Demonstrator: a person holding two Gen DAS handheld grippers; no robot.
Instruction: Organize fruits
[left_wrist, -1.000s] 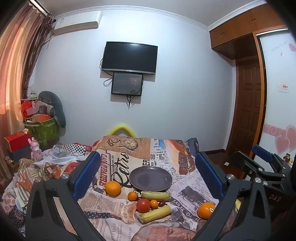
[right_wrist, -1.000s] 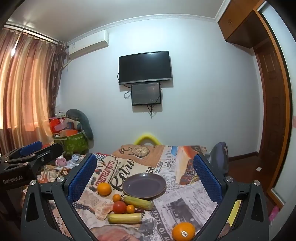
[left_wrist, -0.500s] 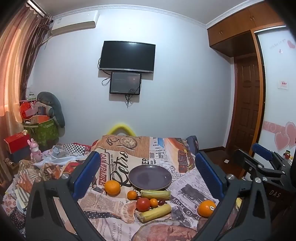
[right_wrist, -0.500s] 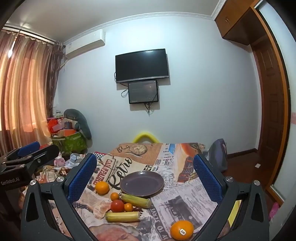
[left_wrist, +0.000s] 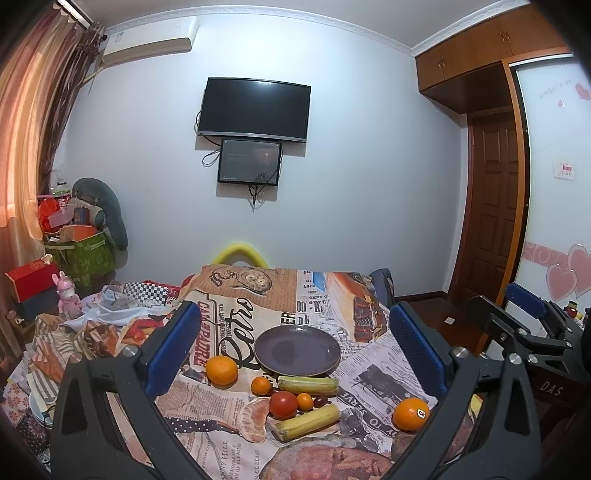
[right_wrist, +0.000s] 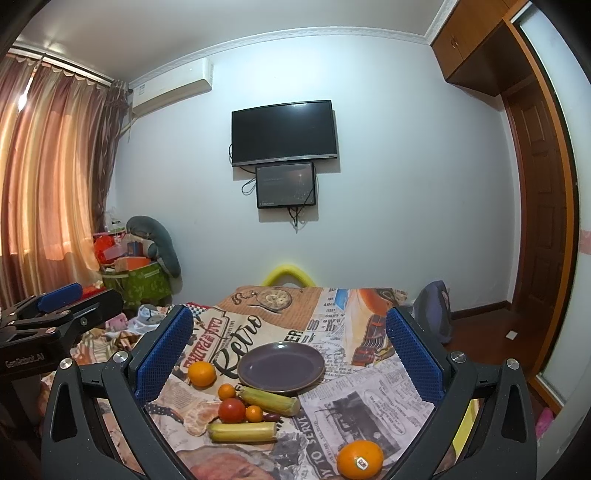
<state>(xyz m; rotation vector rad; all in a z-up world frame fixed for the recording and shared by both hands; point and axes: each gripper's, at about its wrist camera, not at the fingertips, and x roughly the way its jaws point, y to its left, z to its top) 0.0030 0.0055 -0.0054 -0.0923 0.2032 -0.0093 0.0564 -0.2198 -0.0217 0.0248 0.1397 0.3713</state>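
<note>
An empty dark purple plate (left_wrist: 297, 350) (right_wrist: 281, 366) lies on a table with a newspaper-print cloth (left_wrist: 236, 317). In front of it lie an orange (left_wrist: 221, 370) (right_wrist: 201, 373), a small tangerine (left_wrist: 261, 385), a red tomato (left_wrist: 283, 404) (right_wrist: 231, 410), two corn cobs (left_wrist: 308, 384) (left_wrist: 307, 422) and a stickered orange (left_wrist: 410, 408) (right_wrist: 359, 459) at the right. My left gripper (left_wrist: 295, 347) is open and empty, above the near edge. My right gripper (right_wrist: 288, 350) is open and empty too. The right gripper's body also shows at the right of the left wrist view (left_wrist: 532, 332).
A heap of cloth and a pink toy (left_wrist: 68, 295) lie left of the table. A green box (right_wrist: 136, 284) stands by the curtain. A yellow chair back (left_wrist: 240, 254) rises behind the table. A TV (left_wrist: 254, 109) hangs on the wall, and a door (left_wrist: 495, 206) is at the right.
Both views have shifted slightly, with the wall sinking and the fruit sliding a little in the frames. Nothing on the table has moved and both grippers stay open.
</note>
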